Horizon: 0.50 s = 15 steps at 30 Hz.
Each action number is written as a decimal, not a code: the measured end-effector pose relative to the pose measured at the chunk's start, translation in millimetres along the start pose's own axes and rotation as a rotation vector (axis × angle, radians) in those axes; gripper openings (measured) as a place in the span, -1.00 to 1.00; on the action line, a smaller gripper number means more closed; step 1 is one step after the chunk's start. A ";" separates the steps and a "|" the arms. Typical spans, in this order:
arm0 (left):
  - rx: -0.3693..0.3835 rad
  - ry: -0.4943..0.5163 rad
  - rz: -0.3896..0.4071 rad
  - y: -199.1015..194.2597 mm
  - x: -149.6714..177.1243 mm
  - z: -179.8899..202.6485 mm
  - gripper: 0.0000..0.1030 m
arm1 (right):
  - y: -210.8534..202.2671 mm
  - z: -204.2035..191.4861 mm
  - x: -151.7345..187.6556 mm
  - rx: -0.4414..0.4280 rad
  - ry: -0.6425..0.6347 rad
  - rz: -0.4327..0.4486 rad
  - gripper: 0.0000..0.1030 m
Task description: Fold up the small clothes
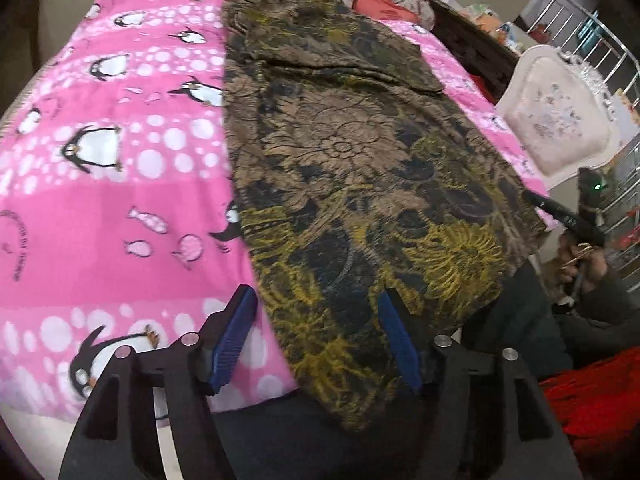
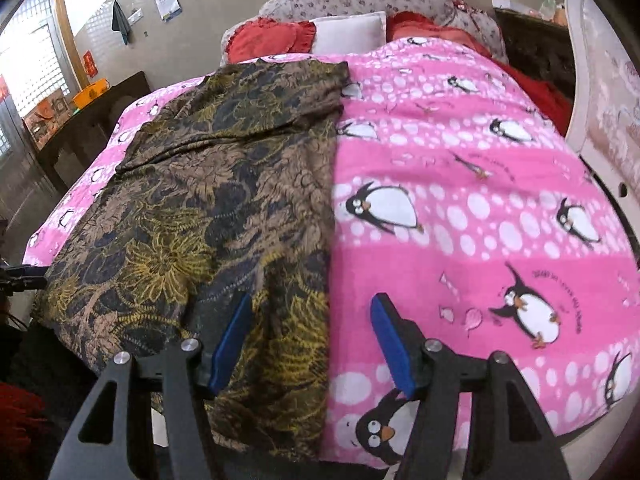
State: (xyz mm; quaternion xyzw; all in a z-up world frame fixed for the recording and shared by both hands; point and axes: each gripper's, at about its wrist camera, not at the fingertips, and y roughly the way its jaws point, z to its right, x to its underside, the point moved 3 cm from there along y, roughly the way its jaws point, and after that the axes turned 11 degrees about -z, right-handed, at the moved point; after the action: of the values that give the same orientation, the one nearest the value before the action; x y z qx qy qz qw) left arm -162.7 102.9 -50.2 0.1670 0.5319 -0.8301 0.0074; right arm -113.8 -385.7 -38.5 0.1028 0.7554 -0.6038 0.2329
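Left wrist view showed a brown garment [image 1: 352, 168] with a black and yellow flower print, spread flat and lengthwise on a bed covered by a pink penguin blanket [image 1: 120, 200]. Its long axis ran straight away from the person, from the near edge of the bed toward the pillows [image 2: 348, 28] at the head. The garment appeared already folded along its length, with one straight edge down the middle of the bed and a smaller folded flap lying across its far end. Its near end hung slightly over the bed's front edge.

The left tongs [image 1: 316, 336] were spread apart and empty, straddling the near left edge of the garment: one blue pad over the blanket, the other over the cloth. In the right wrist view, the right tongs [image 2: 312, 340] were likewise apart and empty, straddling the garment's near right edge in the same way. Both sat just above the near hem, about equally close to it, so the likely next move was to pinch the two near corners and carry them toward the far end.

A white padded footboard [image 1: 556, 124] stood to the right of the bed.
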 end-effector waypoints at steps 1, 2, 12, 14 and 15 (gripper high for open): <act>0.028 -0.005 0.010 -0.3 -0.5 -1.1 -0.16 | 0.5 0.7 1.2 -0.012 0.003 -0.001 0.26; 0.068 -0.019 0.023 0.9 -2.5 -2.1 -0.16 | 0.9 0.7 1.1 -0.023 0.003 -0.001 0.26; 0.037 0.012 0.041 1.2 -2.4 3.4 -0.87 | -7.1 -0.8 13.6 -0.127 -0.022 -0.027 0.26; 0.029 0.012 0.037 4.1 -2.7 3.0 -0.86 | -8.5 -0.6 17.9 -0.147 -0.024 -0.028 0.26; 0.023 0.015 0.035 5.8 -2.6 3.6 -0.86 | -8.5 -0.1 19.2 -0.172 -0.020 -0.030 0.26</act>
State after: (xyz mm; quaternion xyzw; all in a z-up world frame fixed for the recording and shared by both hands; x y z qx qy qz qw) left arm -160.1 96.8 -53.2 0.1825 0.5196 -0.8345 0.0160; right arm -134.3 -390.2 -40.3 0.0651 0.8036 -0.5409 0.2396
